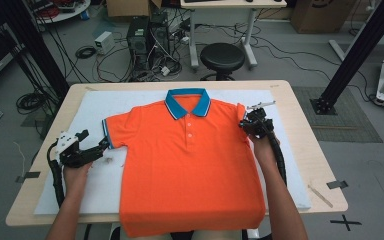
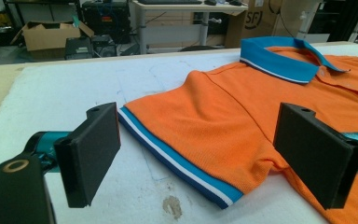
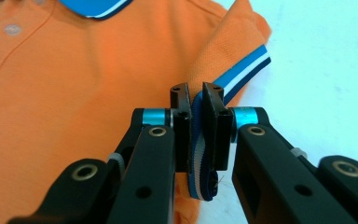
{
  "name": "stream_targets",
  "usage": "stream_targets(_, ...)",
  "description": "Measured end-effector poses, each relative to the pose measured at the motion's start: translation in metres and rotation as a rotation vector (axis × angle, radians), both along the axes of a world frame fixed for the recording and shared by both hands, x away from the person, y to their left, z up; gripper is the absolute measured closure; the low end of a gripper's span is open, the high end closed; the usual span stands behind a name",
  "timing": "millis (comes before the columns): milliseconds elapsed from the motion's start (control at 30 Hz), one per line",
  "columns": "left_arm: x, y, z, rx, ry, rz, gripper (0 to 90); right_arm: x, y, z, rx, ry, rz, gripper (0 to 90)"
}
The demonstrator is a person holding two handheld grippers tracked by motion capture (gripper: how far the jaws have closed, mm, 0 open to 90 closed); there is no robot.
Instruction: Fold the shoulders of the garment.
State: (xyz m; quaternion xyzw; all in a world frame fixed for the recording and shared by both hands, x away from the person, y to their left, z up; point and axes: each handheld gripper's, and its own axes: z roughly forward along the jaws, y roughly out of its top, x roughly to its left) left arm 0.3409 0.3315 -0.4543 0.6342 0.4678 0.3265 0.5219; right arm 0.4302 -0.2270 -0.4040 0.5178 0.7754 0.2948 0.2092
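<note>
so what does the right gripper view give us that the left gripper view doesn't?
Right gripper view alone: the right claw shut on the blue-and-white striped sleeve cuff, the fabric pinched between its pads, plus the white placket buttons.
Left gripper view alone: the left claw with jaws wide apart and nothing between the pads, the other striped sleeve cuff lying flat ahead, cardboard boxes behind.
Both: the orange short-sleeved polo shirt, its blue collar, the white table mat.
</note>
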Motion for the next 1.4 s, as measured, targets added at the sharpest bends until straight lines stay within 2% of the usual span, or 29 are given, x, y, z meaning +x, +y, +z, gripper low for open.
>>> stream_targets(167, 0.000, 0.000, 0.000, 0.002, 0.000, 0.000, 14.7, 0.003, 0.013, -0.004, -0.019, 0.014, 0.026, 83.2)
stream_targets(267, 0.000, 0.000, 0.000, 0.001, 0.000, 0.000, 14.7, 0.004, 0.017, -0.005, -0.012, 0.020, 0.043, 81.4)
stream_targets(300, 0.000, 0.000, 0.000, 0.002, -0.001, -0.001, 14.7, 0.003, 0.019, -0.005, 0.012, 0.019, 0.053, 74.5)
stream_targets(333, 0.000, 0.000, 0.000, 0.002, -0.001, -0.001, 14.7, 0.003, 0.019, -0.005, 0.012, 0.019, 0.053, 74.5)
stream_targets(567, 0.000, 0.000, 0.000, 0.004, 0.000, -0.001, 14.7, 0.005, 0.015, 0.005, 0.055, 0.000, 0.020, 53.9)
stream_targets(633, 0.000, 0.000, 0.000, 0.004, 0.001, -0.001, 14.7, 0.007, 0.015, 0.005, 0.058, 0.007, 0.007, 48.8)
stream_targets(733, 0.000, -0.001, 0.000, 0.006, 0.002, -0.002, 14.7, 0.010, 0.023, -0.001, 0.058, 0.041, 0.029, 47.0)
stream_targets(767, 0.000, -0.001, 0.000, 0.006, 0.002, -0.002, 14.7, 0.011, 0.028, -0.005, 0.058, 0.058, 0.049, 47.0)
stream_targets(833, 0.000, -0.001, 0.000, 0.007, 0.002, -0.002, 14.7, 0.014, 0.038, -0.012, 0.027, 0.080, 0.073, 48.9)
stream_targets(900, 0.000, -0.001, 0.000, 0.006, 0.002, -0.002, 14.7, 0.018, 0.049, -0.020, -0.028, 0.103, 0.090, 56.5)
stream_targets(1000, 0.000, 0.000, 0.000, 0.002, 0.002, -0.002, 14.7, 0.022, 0.057, -0.029, -0.094, 0.120, 0.085, 66.4)
stream_targets(1067, 0.000, -0.001, 0.000, 0.003, 0.002, -0.002, 14.7, 0.023, 0.059, -0.030, -0.111, 0.113, 0.086, 69.4)
stream_targets(1167, 0.000, -0.001, 0.000, 0.005, 0.002, -0.003, 14.7, 0.022, 0.060, -0.028, -0.158, 0.093, 0.089, 83.5)
stream_targets(1233, 0.000, -0.001, 0.000, 0.005, 0.001, -0.003, 14.7, 0.023, 0.056, -0.027, -0.143, 0.093, 0.076, 85.6)
stream_targets(1333, 0.001, 0.000, 0.000, 0.003, 0.002, -0.002, 14.7, 0.020, 0.049, -0.018, -0.065, 0.049, 0.072, 85.9)
stream_targets(1367, 0.001, 0.000, 0.000, 0.002, 0.003, -0.002, 14.7, 0.018, 0.047, -0.013, -0.023, 0.029, 0.086, 85.9)
stream_targets(1400, 0.001, 0.000, 0.000, 0.002, 0.005, -0.003, 14.7, 0.017, 0.047, -0.011, -0.006, 0.021, 0.099, 85.9)
